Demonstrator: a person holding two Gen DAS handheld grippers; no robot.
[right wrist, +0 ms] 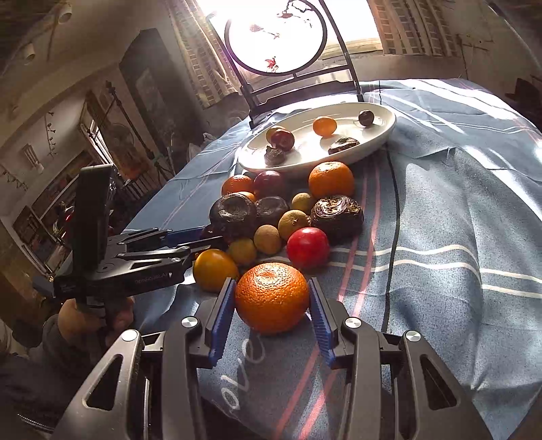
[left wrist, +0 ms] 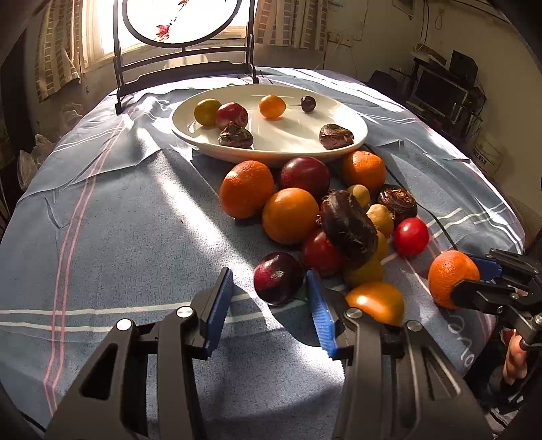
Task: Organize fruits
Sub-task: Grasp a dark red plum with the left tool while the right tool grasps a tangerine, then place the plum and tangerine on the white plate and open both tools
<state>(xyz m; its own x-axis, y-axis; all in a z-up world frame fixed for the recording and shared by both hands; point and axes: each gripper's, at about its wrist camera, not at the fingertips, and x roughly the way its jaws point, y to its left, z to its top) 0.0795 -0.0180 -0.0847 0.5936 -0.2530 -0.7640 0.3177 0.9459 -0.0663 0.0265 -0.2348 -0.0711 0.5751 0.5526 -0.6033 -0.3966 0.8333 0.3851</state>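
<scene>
A white oval plate [left wrist: 355, 130] [right wrist: 386, 130] at the back holds several small fruits. A heap of oranges, plums, tomatoes, longans and dark water chestnuts lies on the cloth in front of it. My left gripper [left wrist: 269, 287] is open, its fingers either side of a dark red plum [left wrist: 277, 277] without touching it. My right gripper [right wrist: 272, 298] has its blue pads against both sides of an orange [right wrist: 272, 298] [left wrist: 452, 277] that rests on the cloth at the heap's near edge.
A blue striped cloth [left wrist: 118, 220] covers the round table. A black-framed round screen [left wrist: 183, 20] stands behind the plate, by the window. A black cable [right wrist: 393, 220] runs over the cloth right of the heap. Shelves and clutter surround the table.
</scene>
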